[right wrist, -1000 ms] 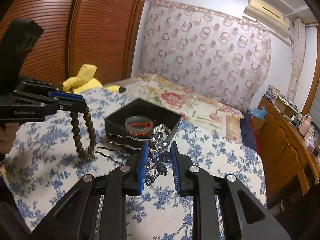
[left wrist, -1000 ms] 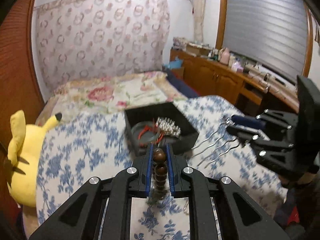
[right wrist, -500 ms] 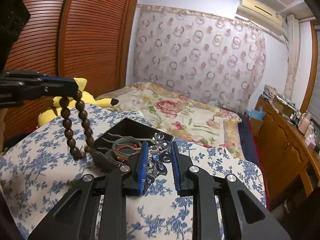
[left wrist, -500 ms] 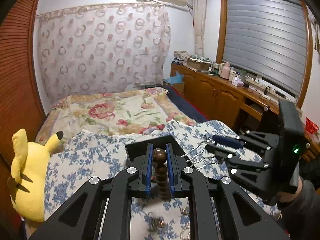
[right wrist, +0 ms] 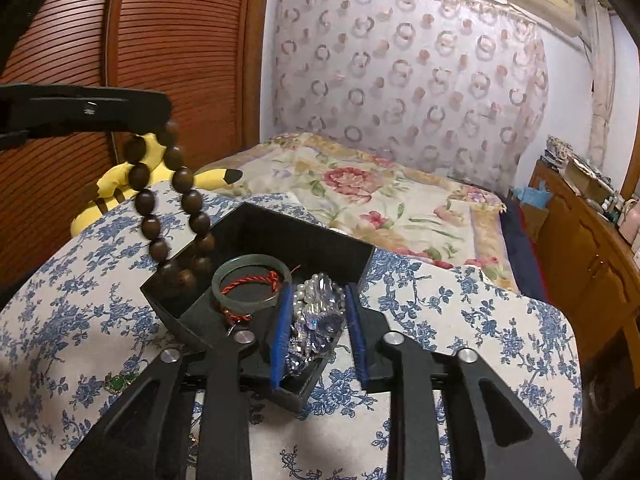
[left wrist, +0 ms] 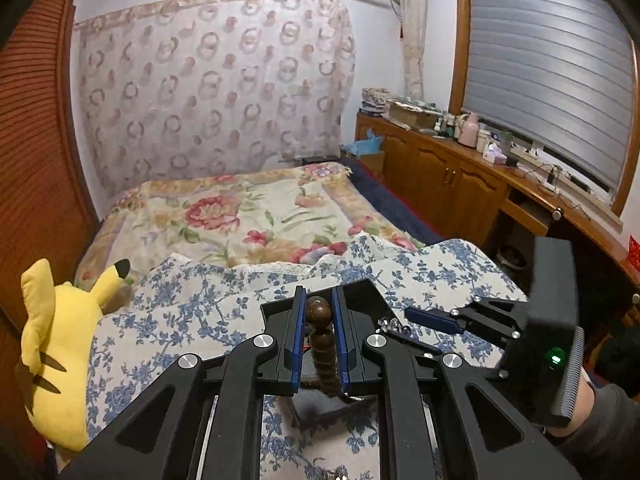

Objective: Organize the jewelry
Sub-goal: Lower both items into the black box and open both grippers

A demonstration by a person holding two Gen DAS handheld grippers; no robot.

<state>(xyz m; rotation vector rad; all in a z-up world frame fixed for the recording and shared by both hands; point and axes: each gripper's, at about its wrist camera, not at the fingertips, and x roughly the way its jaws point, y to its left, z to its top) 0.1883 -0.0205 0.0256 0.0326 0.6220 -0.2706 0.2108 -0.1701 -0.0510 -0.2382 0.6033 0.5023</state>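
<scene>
Wooden bead bracelet [right wrist: 170,216], pinched by the left hand-held gripper [left wrist: 319,316], dangles over the black box [right wrist: 280,236] for dropping, while the right hand-held gripper [right wrist: 318,320] pinches a crystal hairpiece [right wrist: 316,316] above it.

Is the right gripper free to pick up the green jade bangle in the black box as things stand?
Probably not yet. The right gripper is shut on the crystal-and-pearl hair ornament, so its fingers are occupied. The green jade bangle lies uncovered in the black box, just left of its fingertips.

Bangle [right wrist: 251,285] crowding box [right wrist: 280,236] floor
</scene>
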